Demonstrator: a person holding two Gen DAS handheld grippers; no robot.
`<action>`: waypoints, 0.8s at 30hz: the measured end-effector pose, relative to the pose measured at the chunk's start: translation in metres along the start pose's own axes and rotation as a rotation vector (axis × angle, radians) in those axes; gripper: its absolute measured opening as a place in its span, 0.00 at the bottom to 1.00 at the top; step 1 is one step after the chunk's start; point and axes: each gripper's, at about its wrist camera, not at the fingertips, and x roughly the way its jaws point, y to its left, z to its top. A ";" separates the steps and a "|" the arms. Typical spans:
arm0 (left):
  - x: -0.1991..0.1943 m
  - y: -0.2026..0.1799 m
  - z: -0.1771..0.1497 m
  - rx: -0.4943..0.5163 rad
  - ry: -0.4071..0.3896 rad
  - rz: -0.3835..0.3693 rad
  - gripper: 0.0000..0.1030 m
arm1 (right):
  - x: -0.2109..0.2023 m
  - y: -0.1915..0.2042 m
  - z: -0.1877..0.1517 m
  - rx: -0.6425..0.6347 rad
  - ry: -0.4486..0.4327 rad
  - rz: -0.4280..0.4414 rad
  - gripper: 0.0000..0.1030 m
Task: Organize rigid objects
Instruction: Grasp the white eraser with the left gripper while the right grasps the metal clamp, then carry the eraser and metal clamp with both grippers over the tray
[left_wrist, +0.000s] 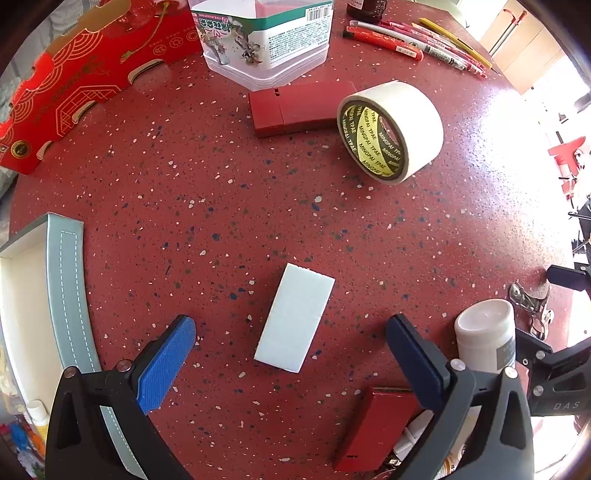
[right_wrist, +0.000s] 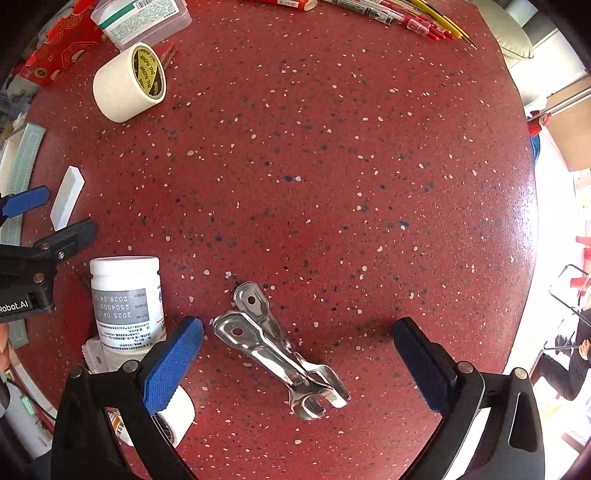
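A white rectangular block (left_wrist: 294, 316) lies flat on the red speckled table, between the blue pads of my open left gripper (left_wrist: 291, 328); it also shows in the right wrist view (right_wrist: 67, 196). A metal clip (right_wrist: 280, 350) lies between the fingers of my open right gripper (right_wrist: 299, 336), not touched. A white bottle (right_wrist: 127, 306) stands left of the clip; it shows in the left wrist view (left_wrist: 485, 338) too. A grey open box (left_wrist: 68, 288) with a white inside sits at the left.
A roll of white tape (left_wrist: 391, 129) lies on its side beside a red flat box (left_wrist: 299, 107). A clear plastic container (left_wrist: 266, 40), a red gift carton (left_wrist: 74, 85) and several pens (left_wrist: 417, 37) line the far side. Another red box (left_wrist: 373, 428) lies near the bottle.
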 end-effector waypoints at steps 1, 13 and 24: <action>0.001 0.000 0.002 0.008 0.008 -0.001 1.00 | 0.000 -0.003 -0.004 0.006 0.002 0.000 1.00; -0.012 -0.026 0.020 0.167 0.030 -0.007 0.50 | -0.021 -0.007 -0.041 0.034 0.000 -0.004 0.41; -0.044 0.011 0.018 0.125 0.003 -0.137 0.24 | -0.076 -0.018 -0.080 0.191 -0.080 -0.005 0.15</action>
